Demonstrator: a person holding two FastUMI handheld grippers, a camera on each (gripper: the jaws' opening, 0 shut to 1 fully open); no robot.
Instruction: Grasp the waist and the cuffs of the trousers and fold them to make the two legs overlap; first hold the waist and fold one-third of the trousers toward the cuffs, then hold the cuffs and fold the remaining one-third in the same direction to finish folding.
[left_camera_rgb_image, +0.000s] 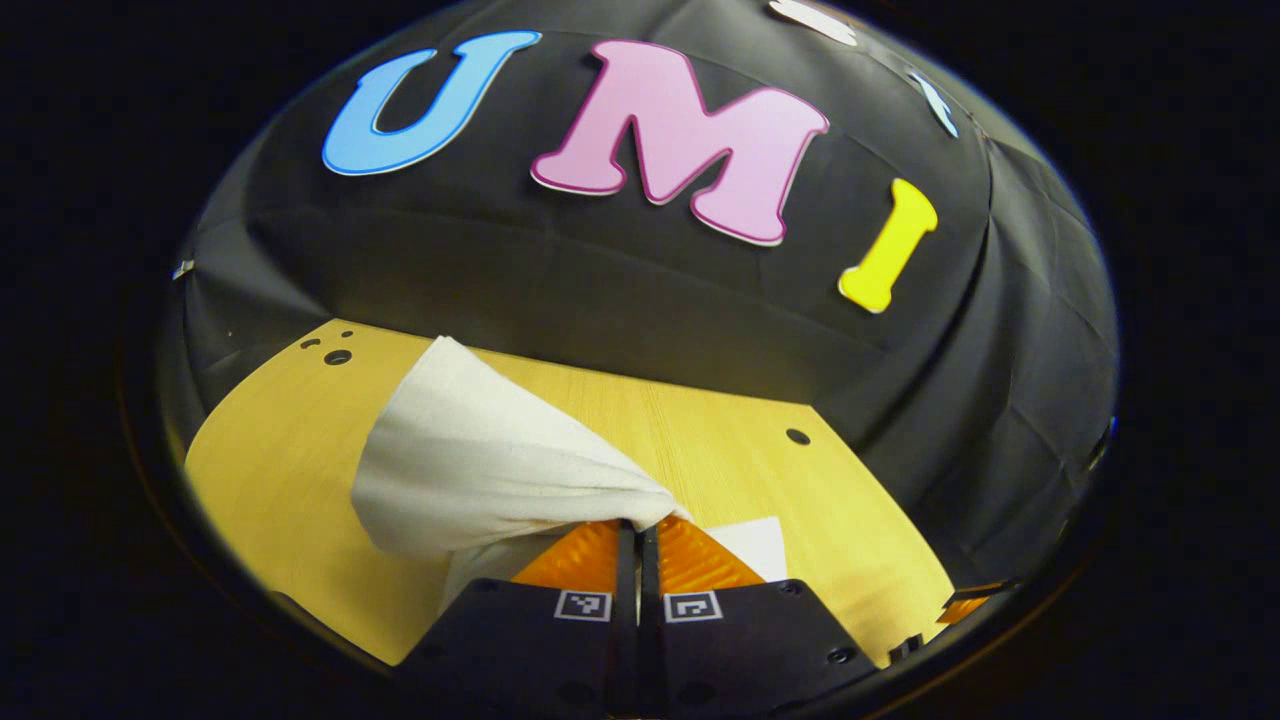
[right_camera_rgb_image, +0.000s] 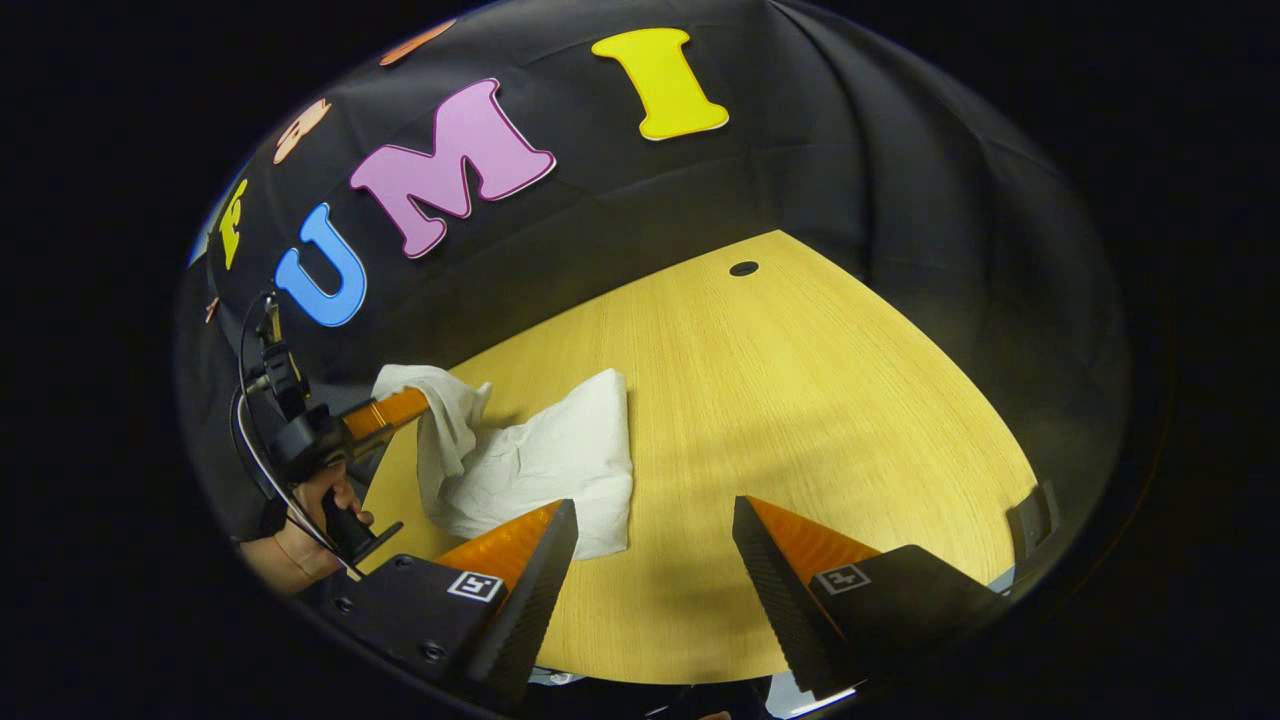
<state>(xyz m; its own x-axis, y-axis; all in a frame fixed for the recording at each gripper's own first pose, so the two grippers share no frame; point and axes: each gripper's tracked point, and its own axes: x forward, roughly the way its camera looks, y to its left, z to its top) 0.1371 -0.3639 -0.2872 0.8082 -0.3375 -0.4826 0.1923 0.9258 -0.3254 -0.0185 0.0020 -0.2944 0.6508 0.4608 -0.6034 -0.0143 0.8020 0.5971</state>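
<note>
One soft white cloth trousers (right_camera_rgb_image: 545, 455) edge is pinched tight in my left gripper (left_camera_rgb_image: 638, 530) (floppy, light); my right gripper (right_camera_rgb_image: 655, 560) gapes wide, holding nothing.

Black gripper bodies (right_camera_rgb_image: 655, 560) (square markers), black cable (right_camera_rgb_image: 243, 430).

Light falls from above, bright on the tabletop (right_camera_rgb_image: 800, 400) with mild glare on its far part and soft shadows under the trousers (right_camera_rgb_image: 540, 460). Fisheye bending curves the edges, where both views darken; focus stays sharp.
</note>
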